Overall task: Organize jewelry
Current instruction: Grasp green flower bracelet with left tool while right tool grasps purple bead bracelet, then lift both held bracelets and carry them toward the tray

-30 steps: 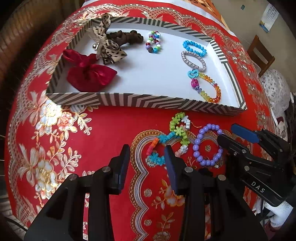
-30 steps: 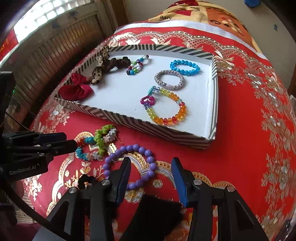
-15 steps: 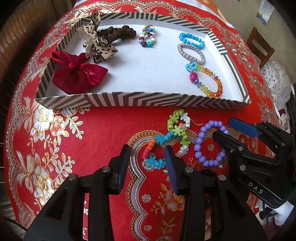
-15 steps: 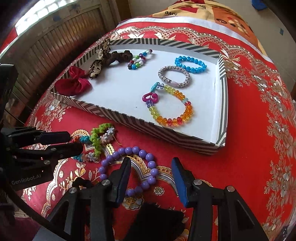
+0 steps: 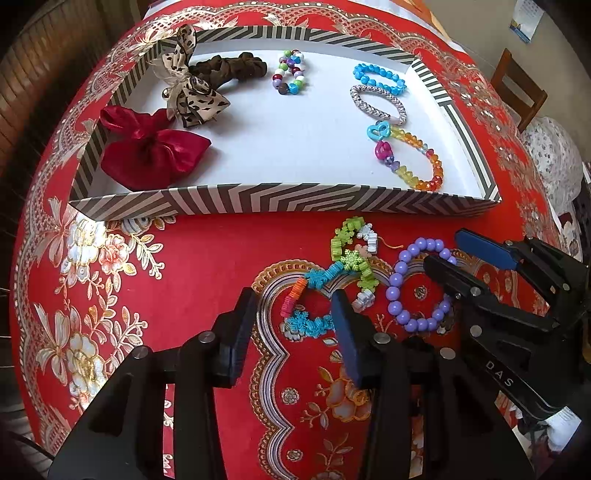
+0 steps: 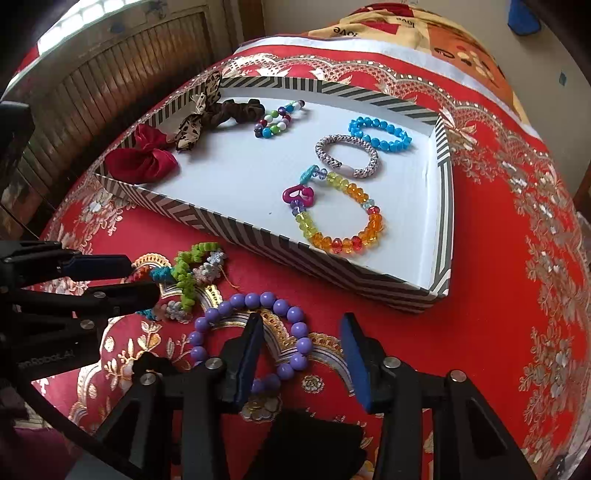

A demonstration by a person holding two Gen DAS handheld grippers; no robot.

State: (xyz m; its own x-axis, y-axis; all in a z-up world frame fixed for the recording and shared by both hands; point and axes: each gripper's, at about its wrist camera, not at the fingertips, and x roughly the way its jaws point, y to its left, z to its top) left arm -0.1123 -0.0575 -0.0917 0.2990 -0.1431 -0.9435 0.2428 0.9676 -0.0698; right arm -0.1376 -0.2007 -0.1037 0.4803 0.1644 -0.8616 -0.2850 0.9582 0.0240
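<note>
Right wrist: purple bracelet (image 6: 251, 334) straddling left jaw.

Both views are bright and lit by soft daylight. In the right wrist view the light enters from a window (image 6: 79, 22) at the upper left, which is overexposed to almost pure white. The white floor of the striped tray (image 5: 295, 147) is very bright but keeps its detail. Shadows are soft and short; the red satin bow (image 5: 149, 153) shows small glossy highlights. The middle of each picture is sharp. The fisheye lens bends the red tablecloth (image 6: 517, 258) strongly at the sides, and the corners go dark and slightly blurred.
</note>
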